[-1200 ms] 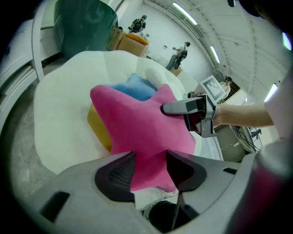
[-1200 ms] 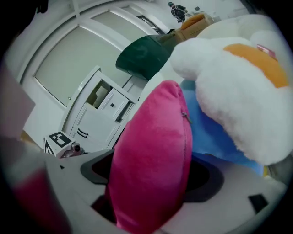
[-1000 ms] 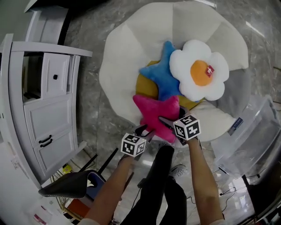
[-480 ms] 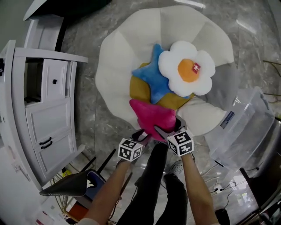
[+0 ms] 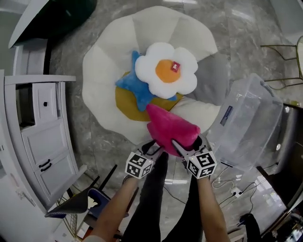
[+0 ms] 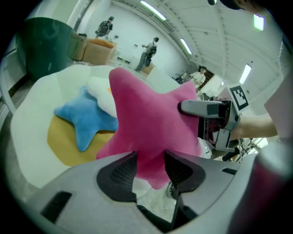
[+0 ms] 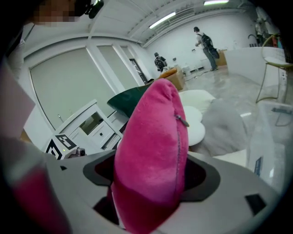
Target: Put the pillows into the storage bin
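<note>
Forearms: two bare forearms reach up from the bottom of the head view toward the near rim of the white petal cushion (image 5: 104,66), a gripper in each hand.
Left gripper (image 5: 155,148) (image 6: 150,161): at the near rim of the white petal cushion. Its jaws have just been closing, and they pinch a lower point of the pink star pillow (image 5: 170,130) (image 6: 146,114) (image 7: 151,137) between their pads.
Right gripper (image 5: 179,144) (image 7: 151,180): just beside the left one, at the same near rim. Its jaws are clamped on a thick edge of the pink star pillow, which fills the gap between them.
Pink star pillow: held upright by both grippers over the near rim of the white petal cushion, outside the bin. A zip seam faces the right gripper view.
Mustard round cushion (image 5: 127,103) (image 6: 64,148): in the middle of the white petal cushion, under the other pillows.
Blue star pillow (image 5: 129,85) (image 6: 84,121): on the mustard round cushion, left of the petal cushion's centre, partly under the flower pillow.
Flower pillow (image 5: 165,71) (image 6: 101,91): white petals and orange centre, topmost at the petal cushion's centre.
Grey pillow (image 5: 212,85) (image 7: 222,123): against the petal cushion's right side.
Storage bin (image 5: 246,123) (image 7: 274,132): clear plastic, just right of the petal cushion, beyond the grey pillow.
White cabinet (image 5: 45,137) (image 7: 87,123): left of the petal cushion, with black drawer handles.
Dark green shape (image 5: 57,14) (image 6: 46,50): past the petal cushion's far-left rim.
People: small figures in the hall far beyond the petal cushion.
</note>
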Motion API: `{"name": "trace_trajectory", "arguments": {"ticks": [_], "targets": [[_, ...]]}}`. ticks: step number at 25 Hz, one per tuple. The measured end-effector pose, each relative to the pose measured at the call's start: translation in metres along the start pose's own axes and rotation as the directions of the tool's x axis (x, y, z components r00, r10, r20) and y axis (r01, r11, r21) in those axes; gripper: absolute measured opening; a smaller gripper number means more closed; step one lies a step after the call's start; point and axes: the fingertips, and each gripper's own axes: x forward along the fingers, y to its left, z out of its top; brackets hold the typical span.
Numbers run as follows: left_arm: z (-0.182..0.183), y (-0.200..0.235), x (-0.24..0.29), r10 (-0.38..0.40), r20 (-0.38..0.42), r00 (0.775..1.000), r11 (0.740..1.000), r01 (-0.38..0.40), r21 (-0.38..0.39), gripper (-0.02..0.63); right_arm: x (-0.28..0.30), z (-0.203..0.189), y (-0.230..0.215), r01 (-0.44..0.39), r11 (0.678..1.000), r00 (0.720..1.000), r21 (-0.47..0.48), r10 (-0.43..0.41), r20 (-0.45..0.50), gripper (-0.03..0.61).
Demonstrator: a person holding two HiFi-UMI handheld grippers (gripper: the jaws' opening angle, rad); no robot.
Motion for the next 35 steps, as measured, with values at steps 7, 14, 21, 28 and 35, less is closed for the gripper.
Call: {"name": "trace_trajectory", "arguments": {"ticks": [7,14,21,28,35], "targets": [[0.051,-0.073,0.026,-0.039,0.030,0.999,0.993,0.036,0.110,0.190,-0.083,0.032,-0.054,0.049,0.993,0.985,0.107,-0.065,0.157,0.393],[0.088,-0.153,0.059,-0.048,0.104,0.993,0.994,0.038,0.100,0.184,-0.164,0.054,-0.110,0.064,0.986,0.963,0.154,-0.101,0.248,0.388],[0.104,-0.259,0.118,-0.153,0.061,0.986,0.975,0.141,0.171,0.183,-0.272,0.050,-0.185,0.142,0.964,0.930,0.224,-0.208,0.303,0.387],[0.113,-0.367,0.174,-0.248,-0.002,0.969,0.947,0.242,0.212,0.183,-0.387,0.013,-0.271,0.209,0.867,0.838,0.452,-0.397,0.374,0.383],[0.102,-0.407,0.204,-0.263,-0.102,0.959,0.906,0.282,0.317,0.183,-0.457,-0.037,-0.348,0.225,0.767,0.759,0.600,-0.524,0.386,0.383]]}}
